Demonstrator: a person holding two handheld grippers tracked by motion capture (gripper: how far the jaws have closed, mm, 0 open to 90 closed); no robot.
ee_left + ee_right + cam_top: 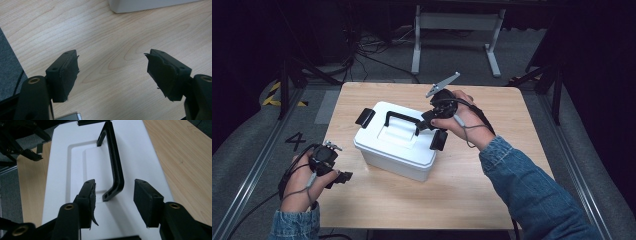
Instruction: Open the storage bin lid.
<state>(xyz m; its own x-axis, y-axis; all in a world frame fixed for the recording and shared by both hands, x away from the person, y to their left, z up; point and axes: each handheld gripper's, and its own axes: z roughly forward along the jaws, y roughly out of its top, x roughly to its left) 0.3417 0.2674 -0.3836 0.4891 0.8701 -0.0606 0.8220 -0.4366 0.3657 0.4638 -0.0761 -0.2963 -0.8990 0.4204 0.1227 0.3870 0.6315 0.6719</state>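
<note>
We see a white box (396, 142) with a black handle (402, 120) sitting mid-table, slightly toward the far edge. Our right gripper (113, 195) hovers over the handle's near end, jaws apart astride it. Our left gripper (112, 72) gapes wide above the table's (492, 190) near-left corner.

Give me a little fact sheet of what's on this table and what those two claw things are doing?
surface: wooden table
main object: white box, lid on
box handle: black handle, standing upright
box latches: black side latch at each end
right gripper: open, jaws either side of the handle's near end
left gripper: open, over bare table beside the box
</note>
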